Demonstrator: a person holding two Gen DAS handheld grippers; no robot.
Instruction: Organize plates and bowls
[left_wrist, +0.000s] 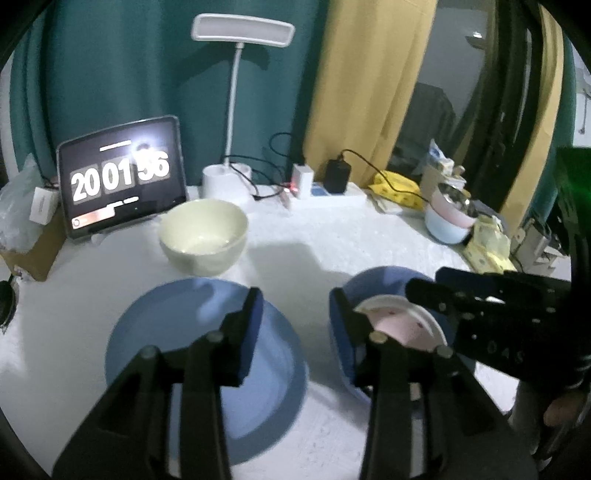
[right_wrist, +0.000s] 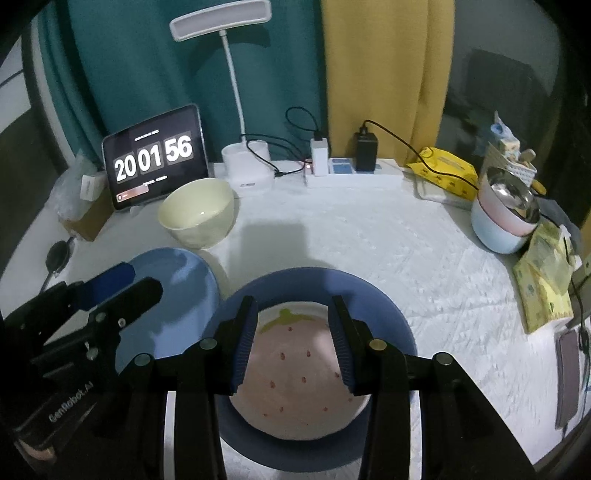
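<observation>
A: Where are the dishes sitting?

B: On the white-covered counter (right_wrist: 369, 236). Near its front edge lies a dark blue plate (right_wrist: 384, 306), and on it rests a pink strawberry-patterned plate (right_wrist: 295, 369). Just beside it, toward the left, is a light blue plate (left_wrist: 155, 325). Behind that one, closer to the back edge, a cream bowl (left_wrist: 203, 236) stands upright and apart from both plates.

A: And the right gripper (right_wrist: 291, 343)?

B: It hangs above the strawberry plate, fingers (right_wrist: 243, 343) parted, nothing between them. The pads are not touching the plate.

A: The left gripper (left_wrist: 295, 332)?

B: It is over the gap between the light blue plate and the dark blue one. Its fingers (left_wrist: 251, 332) are released too, with only the counter showing between them.

A: Anything else on the counter?

B: Along the back edge, a tablet (right_wrist: 155, 158) showing a clock, a white desk lamp (right_wrist: 236, 110) and a power strip (right_wrist: 354, 173) with chargers plugged in. At the right edge, stacked bowls (right_wrist: 506, 218), pale blue under pink with a metal one on top, next to yellow packets (right_wrist: 443, 170).
</observation>
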